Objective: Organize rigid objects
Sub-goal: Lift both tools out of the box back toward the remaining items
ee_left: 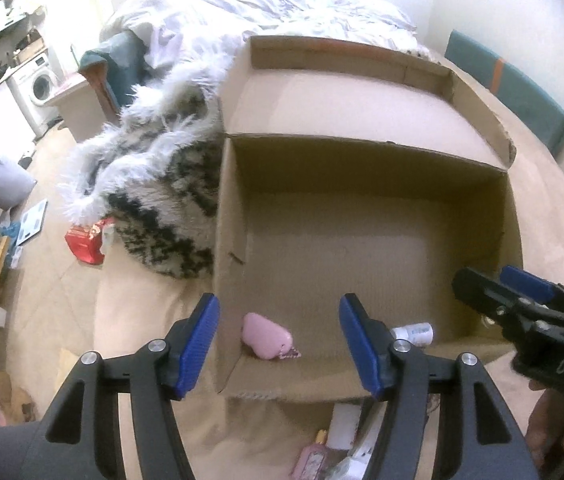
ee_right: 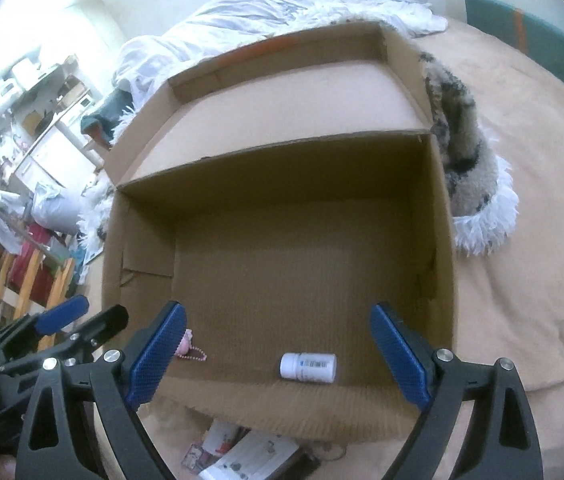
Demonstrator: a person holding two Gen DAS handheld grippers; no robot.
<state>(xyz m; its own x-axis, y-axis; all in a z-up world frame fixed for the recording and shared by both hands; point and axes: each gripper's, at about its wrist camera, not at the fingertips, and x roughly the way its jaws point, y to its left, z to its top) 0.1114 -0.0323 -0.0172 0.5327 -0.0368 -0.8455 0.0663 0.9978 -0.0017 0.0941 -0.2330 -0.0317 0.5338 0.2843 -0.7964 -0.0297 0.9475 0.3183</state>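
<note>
An open cardboard box (ee_left: pixel 366 160) (ee_right: pixel 282 152) stands on a beige bed cover. Inside, near its front wall, lie a pink case with a bead chain (ee_left: pixel 265 336) (ee_right: pixel 187 346) and a white pill bottle on its side (ee_left: pixel 414 333) (ee_right: pixel 309 367). My left gripper (ee_left: pixel 277 346) is open and empty above the box's front left corner; it also shows at the left of the right wrist view (ee_right: pixel 81 320). My right gripper (ee_right: pixel 277 354) is open and empty above the box's front edge; it also shows in the left wrist view (ee_left: pixel 494 284).
Small items lie on the cover in front of the box: a pink object (ee_left: pixel 314 460), white packets (ee_left: pixel 346 428) and papers (ee_right: pixel 249 456). A shaggy black-and-white throw (ee_left: pixel 153 168) (ee_right: pixel 470 152) sits beside the box. A rumpled duvet (ee_left: pixel 265 8) lies behind. Floor clutter is at left.
</note>
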